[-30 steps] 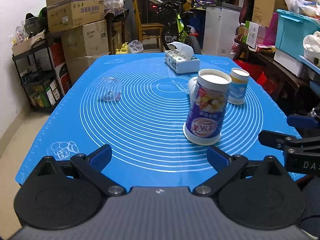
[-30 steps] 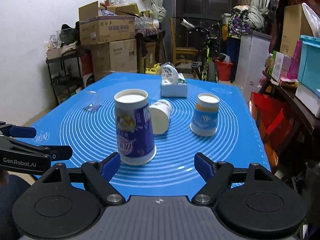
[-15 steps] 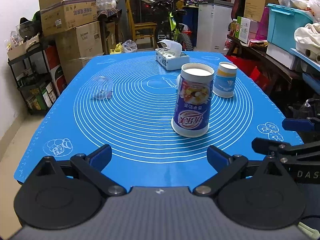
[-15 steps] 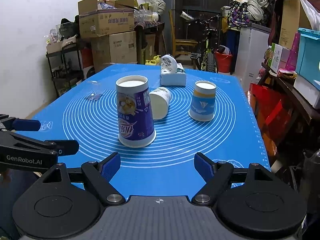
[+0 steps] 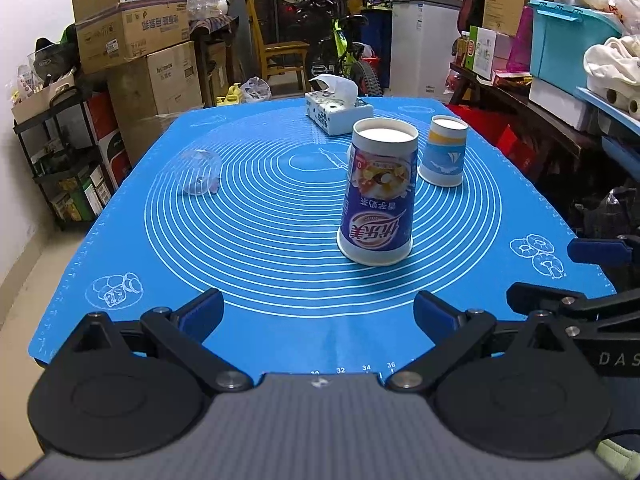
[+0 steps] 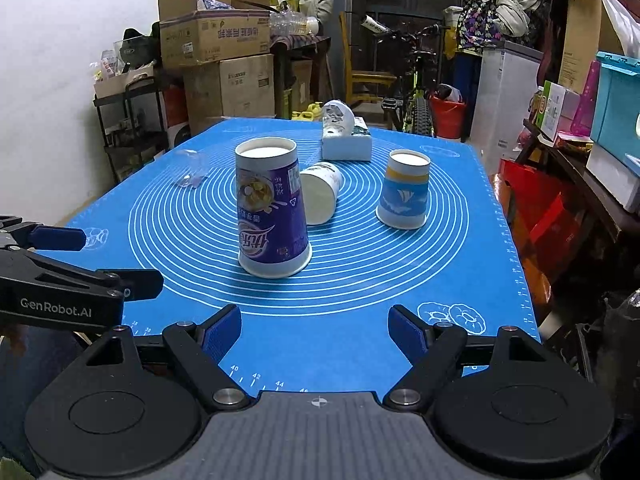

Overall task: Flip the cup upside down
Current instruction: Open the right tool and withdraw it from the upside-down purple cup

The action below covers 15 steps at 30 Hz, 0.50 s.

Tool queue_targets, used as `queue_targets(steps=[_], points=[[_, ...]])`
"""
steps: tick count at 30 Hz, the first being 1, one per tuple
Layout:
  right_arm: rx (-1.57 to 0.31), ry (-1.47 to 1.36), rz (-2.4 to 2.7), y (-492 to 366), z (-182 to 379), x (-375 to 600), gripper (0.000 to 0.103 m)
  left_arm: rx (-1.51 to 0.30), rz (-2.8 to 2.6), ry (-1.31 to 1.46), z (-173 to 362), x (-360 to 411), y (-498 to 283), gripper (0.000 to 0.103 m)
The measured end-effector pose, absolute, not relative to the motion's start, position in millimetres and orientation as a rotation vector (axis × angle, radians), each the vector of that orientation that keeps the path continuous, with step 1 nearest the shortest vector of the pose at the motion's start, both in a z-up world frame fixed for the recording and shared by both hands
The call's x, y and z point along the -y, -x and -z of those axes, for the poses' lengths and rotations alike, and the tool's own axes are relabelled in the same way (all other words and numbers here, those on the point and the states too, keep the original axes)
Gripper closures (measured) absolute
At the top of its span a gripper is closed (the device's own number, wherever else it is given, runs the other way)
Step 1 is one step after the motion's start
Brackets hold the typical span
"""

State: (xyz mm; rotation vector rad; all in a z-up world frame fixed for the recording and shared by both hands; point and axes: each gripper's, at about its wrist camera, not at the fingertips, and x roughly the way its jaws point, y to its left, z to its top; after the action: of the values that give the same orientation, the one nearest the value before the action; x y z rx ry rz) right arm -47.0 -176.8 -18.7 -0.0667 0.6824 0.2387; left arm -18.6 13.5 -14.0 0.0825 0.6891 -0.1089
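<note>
A tall purple paper cup (image 5: pixel 378 196) stands upside down, mouth down, on the blue mat (image 5: pixel 260 240); it also shows in the right wrist view (image 6: pixel 272 210). A small blue-and-yellow cup (image 5: pixel 443 151) (image 6: pixel 406 189) stands upside down behind it. A white cup (image 6: pixel 320 193) lies on its side between them, hidden in the left view. My left gripper (image 5: pixel 318 314) is open and empty near the mat's front edge. My right gripper (image 6: pixel 315 330) is open and empty, also at the front edge, apart from the cups.
A tissue box (image 5: pixel 338 114) (image 6: pixel 346 140) sits at the far end of the mat. A clear plastic cup (image 5: pixel 200 172) lies on its side at the left. Cardboard boxes (image 5: pixel 136 40), a shelf, a bicycle and storage bins surround the table.
Both grippers have drawn back from the purple cup toward the mat's front edge. The cups have not moved.
</note>
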Motion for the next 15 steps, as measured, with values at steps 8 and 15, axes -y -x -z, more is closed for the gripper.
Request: queue_targets(steps=[8,15], points=[[-0.688,0.079,-0.238,52.0,18.4,177.5,0.020,-0.695,0.111,-0.084,15.6,-11.2,19.5,0.003],[-0.688,0.078,-0.238,52.0,18.5,177.4,0.020,-0.697,0.111,-0.085,16.0,-11.9,19.5,0.003]])
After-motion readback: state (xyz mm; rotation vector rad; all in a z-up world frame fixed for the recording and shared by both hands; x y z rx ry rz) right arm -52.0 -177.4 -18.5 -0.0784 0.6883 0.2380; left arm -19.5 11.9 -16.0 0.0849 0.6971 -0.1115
